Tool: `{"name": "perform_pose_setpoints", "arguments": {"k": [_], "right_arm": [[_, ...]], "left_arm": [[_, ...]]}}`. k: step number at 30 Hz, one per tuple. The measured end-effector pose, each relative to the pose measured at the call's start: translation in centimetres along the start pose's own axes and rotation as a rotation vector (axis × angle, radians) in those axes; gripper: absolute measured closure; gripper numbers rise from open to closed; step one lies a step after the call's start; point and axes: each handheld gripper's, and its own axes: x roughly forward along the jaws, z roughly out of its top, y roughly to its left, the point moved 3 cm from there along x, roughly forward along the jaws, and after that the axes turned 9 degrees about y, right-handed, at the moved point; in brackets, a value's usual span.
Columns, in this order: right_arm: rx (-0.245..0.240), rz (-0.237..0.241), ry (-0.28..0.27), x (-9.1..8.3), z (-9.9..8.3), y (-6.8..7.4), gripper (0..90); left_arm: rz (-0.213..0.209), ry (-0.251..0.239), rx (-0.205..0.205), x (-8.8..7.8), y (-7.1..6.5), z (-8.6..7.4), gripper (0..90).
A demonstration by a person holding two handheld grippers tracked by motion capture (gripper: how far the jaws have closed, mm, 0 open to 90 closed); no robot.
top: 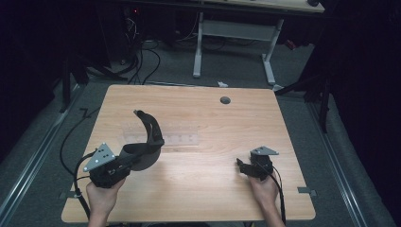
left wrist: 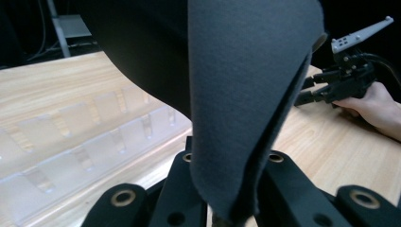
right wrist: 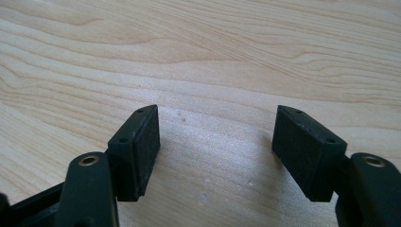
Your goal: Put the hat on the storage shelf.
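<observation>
Left hand-held gripper (top: 124,163) raised at the near-left of the counter (top: 213,189), jaws pressed together on a dark grey felt-like strap (top: 150,135); pinch confirmed in the left gripper view, where the grey fabric (left wrist: 246,94) rises straight out from between the closed jaws. Strap held clear of the counter for most of its length, curving upward and back to a free tip above a clear plastic compartment tray (top: 161,137); material hard to identify beyond a stiff, curved fabric piece. Tray lying flat at mid-counter, just beyond the left hand-held gripper, its divided slots visible through the transparent walls (left wrist: 85,146); no contents discernible in the slots. Right hand-held gripper (top: 243,168) resting low at the near-right, well apart from strap and tray, jaws spread with nothing but bare wood (right wrist: 213,142) between the pads. Step in hand judged as carrying the strap toward the tray or toward a handover. Recommended: keep the pinch firm and near the strap's end as now, since the stiff curve gives leverage that could twist it out of a light grip; lift high enough for the hanging lower fold to pass the tray wall without nudging the light tray; bring the open right hand-held gripper in to steady the free tip before any placing; lower slowly, release only once the strap is supported.
</observation>
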Motion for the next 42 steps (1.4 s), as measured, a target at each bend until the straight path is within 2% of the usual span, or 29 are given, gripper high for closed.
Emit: {"name": "perform_pose_setpoints", "arguments": {"k": [6,8,21,28,35,42], "right_arm": [[0.001,0.000,0.001,0.0,0.0,0.0,33.2],[0.001,0.000,0.001,0.0,0.0,0.0,33.2],[0.001,0.001,0.001,0.0,0.0,0.0,32.9],[0.001,0.001,0.001,0.0,0.0,0.0,32.8],[0.001,0.001,0.001,0.0,0.0,0.0,32.8],[0.001,0.002,0.001,0.0,0.0,0.0,32.8]], "left_arm": [[0.013,-0.017,0.009,-0.1,0.5,0.7,86.0],[0.023,-0.010,0.023,0.1,0.7,0.8,85.9],[0.053,-0.035,0.020,0.4,1.7,1.8,85.9],[0.081,-0.043,0.036,0.2,2.3,2.6,86.0],[0.088,-0.066,0.019,0.1,3.0,3.1,86.0],[0.111,-0.082,0.025,0.3,3.5,3.6,86.0]]}}
